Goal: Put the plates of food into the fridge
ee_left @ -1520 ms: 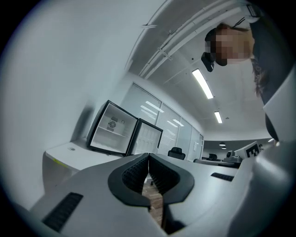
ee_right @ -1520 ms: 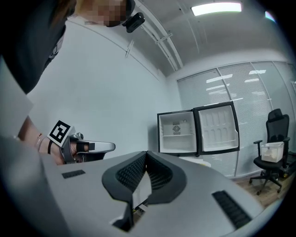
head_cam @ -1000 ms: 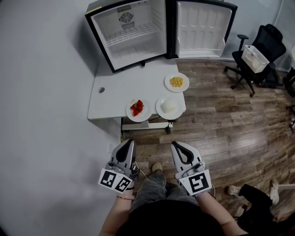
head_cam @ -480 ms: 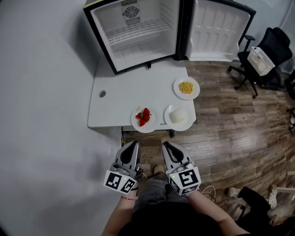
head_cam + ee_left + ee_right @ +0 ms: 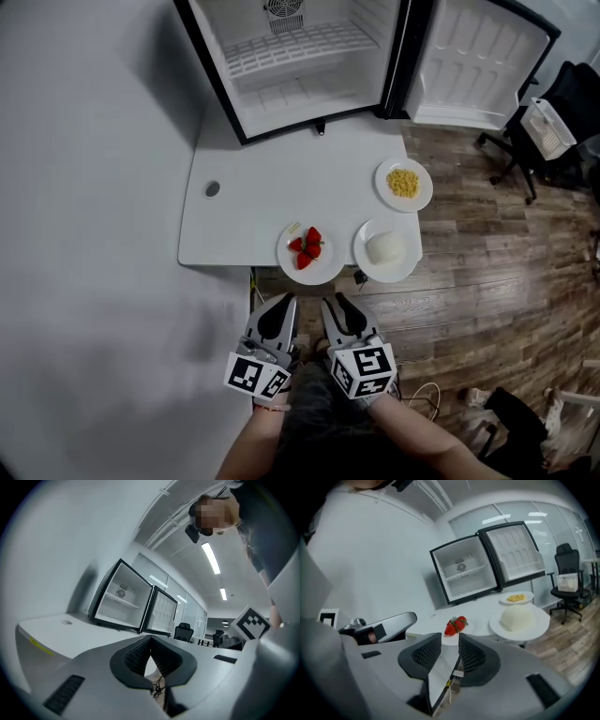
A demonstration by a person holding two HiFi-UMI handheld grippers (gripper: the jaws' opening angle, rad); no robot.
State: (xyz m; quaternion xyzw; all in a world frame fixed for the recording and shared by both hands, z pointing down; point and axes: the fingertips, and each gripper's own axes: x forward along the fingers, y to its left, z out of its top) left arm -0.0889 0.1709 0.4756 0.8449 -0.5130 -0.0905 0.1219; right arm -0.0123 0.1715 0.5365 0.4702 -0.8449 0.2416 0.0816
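On surface [image 5: 234, 216]: strawberry plate [image 5: 328, 268], mound plate [image 5: 368, 268], corn plate [image 5: 386, 193], none stowed; fridge [image 5: 309, 94] open, empty. Left tongs [image 5: 149, 640] shut, empty; right tongs [image 5: 450, 644] just opening, empty.

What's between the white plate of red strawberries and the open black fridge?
Only bare white tabletop, plus a small yellowish mark by the white plate of red strawberries; the head view shows this, up to the open black fridge.
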